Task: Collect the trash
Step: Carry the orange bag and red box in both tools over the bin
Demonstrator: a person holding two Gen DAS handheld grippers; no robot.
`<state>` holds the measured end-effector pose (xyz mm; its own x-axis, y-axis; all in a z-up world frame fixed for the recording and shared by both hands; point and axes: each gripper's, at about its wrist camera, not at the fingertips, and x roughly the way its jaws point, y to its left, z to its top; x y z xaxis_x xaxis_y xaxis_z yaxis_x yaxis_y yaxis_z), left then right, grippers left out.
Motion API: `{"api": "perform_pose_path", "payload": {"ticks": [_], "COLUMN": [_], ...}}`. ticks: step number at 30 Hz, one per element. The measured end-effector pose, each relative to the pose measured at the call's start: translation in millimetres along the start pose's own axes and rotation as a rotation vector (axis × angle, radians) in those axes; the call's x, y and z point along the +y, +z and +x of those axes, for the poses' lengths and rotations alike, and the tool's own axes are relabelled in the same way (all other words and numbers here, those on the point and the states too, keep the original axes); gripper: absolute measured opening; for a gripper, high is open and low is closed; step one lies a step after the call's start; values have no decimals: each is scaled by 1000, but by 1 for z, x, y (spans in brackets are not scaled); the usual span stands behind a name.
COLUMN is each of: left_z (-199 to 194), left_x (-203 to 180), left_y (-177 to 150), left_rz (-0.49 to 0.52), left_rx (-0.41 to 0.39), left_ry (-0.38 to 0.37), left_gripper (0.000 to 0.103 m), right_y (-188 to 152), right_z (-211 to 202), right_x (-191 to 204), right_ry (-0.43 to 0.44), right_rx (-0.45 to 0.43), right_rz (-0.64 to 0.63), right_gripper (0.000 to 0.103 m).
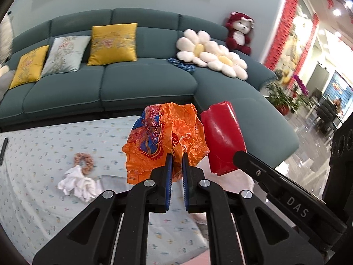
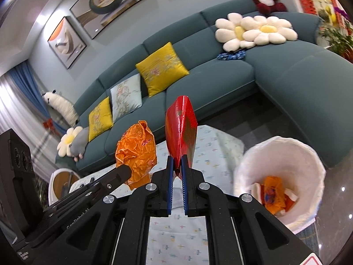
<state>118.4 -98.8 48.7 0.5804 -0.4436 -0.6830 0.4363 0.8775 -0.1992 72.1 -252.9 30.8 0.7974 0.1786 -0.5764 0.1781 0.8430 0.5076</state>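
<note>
My left gripper (image 1: 177, 154) is shut on a crumpled orange wrapper (image 1: 167, 137) with blue print, held up above the table. The wrapper also shows in the right wrist view (image 2: 136, 154). My right gripper (image 2: 178, 158) is shut on a shiny red packet (image 2: 182, 128), held upright just right of the orange wrapper. The red packet shows in the left wrist view (image 1: 222, 137). A white-lined trash bin (image 2: 280, 176) stands low on the right and holds orange and white scraps. A crumpled white tissue (image 1: 77, 184) lies on the table at the left.
The table has a pale patterned cloth (image 1: 44, 145). A pink scrunchie (image 1: 83, 160) lies by the tissue, and a dark remote (image 1: 3, 148) at the left edge. A teal sofa (image 1: 143, 81) with cushions and plush toys stands behind. A small round stool (image 2: 64, 181) stands at the left.
</note>
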Motion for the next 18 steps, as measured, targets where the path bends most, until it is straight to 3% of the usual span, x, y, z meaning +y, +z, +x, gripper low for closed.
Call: {"api": "perform_pose_path", "payload": {"ticks": [18], "left_z": [47], "left_x": [-73], "left_y": [-23], "left_rz": [94], "left_rx": [91], "left_ry": [-81], "left_gripper": [9], "right_y": [-12], "right_z": [-24], "right_x": [-90], "right_ry": [-94], "right_rx": [-19], "right_rz": [123], "right_gripper": [7]}}
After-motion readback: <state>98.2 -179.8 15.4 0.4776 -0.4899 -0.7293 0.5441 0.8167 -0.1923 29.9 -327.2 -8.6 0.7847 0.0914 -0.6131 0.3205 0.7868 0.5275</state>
